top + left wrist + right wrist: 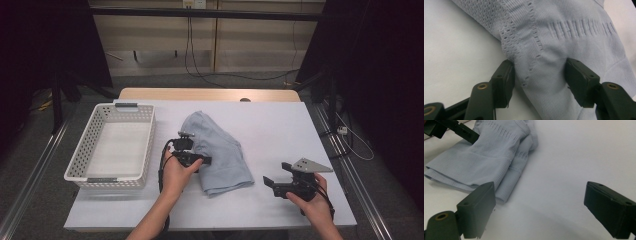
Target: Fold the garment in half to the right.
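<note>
A pale blue knitted garment (215, 150) lies folded on the white table cover (280, 125), near the middle. My left gripper (197, 161) rests at the garment's left edge, its tips down on the cloth. In the left gripper view the jaws (540, 77) stand apart astride a soft ridge of the garment (564, 37), and its hem runs by the left pad. My right gripper (277, 174) hovers right of the garment, open with nothing between its jaws. In the right gripper view, the right gripper (539, 205) frames bare table, with the garment (481, 157) and the left gripper (461, 131) farther off.
A white perforated basket (82, 155) stands at the table's left side with nothing in it. The table's front edge runs just below both hands. Dark stands and cables flank the table on the floor beyond.
</note>
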`<action>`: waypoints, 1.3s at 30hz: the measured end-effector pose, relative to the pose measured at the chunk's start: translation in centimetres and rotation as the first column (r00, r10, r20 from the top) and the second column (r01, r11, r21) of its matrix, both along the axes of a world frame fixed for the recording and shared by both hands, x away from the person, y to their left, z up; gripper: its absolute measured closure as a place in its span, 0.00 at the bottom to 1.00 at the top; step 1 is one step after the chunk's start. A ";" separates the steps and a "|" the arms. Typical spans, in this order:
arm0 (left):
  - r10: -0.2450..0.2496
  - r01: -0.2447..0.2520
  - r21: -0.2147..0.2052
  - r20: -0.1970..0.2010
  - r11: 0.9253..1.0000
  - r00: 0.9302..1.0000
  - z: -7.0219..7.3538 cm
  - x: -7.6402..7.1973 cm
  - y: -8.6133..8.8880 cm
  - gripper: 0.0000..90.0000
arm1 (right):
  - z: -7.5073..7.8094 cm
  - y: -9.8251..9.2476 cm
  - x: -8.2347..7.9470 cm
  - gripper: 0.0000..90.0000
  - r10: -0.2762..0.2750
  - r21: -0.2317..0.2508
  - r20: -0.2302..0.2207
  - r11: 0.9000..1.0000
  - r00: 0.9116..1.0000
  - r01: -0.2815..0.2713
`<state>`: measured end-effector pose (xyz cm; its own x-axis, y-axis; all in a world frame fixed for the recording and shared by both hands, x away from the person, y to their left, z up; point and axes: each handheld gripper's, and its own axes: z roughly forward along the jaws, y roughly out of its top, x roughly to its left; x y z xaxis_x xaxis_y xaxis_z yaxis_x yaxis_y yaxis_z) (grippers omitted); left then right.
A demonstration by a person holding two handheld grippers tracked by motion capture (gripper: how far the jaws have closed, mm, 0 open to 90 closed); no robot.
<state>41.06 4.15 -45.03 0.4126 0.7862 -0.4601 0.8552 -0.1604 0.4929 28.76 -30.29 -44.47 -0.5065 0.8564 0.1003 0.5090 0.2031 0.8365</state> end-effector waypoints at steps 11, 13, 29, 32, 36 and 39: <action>-0.007 0.007 -0.015 0.005 1.000 1.000 -0.3 -0.1 -0.6 0.69 | 0.1 0.1 -0.1 0.12 -0.008 0.010 0.004 1.000 1.000 0.008; -0.007 0.007 -0.020 0.002 1.000 1.000 -0.2 0.0 -0.5 0.75 | 0.1 0.2 -0.1 0.12 -0.006 0.010 0.004 1.000 1.000 0.006; 0.051 -0.054 -0.053 -0.052 0.997 0.997 1.4 1.8 3.9 0.71 | 0.1 0.0 0.0 0.12 -0.010 0.008 0.005 1.000 1.000 0.010; 0.056 -0.059 -0.054 -0.051 0.997 0.997 1.2 1.7 3.8 0.64 | 0.1 0.2 0.1 0.12 -0.009 0.010 0.003 1.000 1.000 0.009; 0.061 -0.063 -0.048 -0.045 0.997 0.997 1.0 1.5 3.7 0.56 | 0.1 0.3 0.1 0.12 0.000 0.008 0.007 1.000 1.000 -0.001; 0.074 -0.077 -0.051 -0.057 0.996 0.996 0.7 1.4 3.8 0.53 | 0.1 0.3 0.1 0.12 0.000 0.009 0.005 1.000 1.000 -0.001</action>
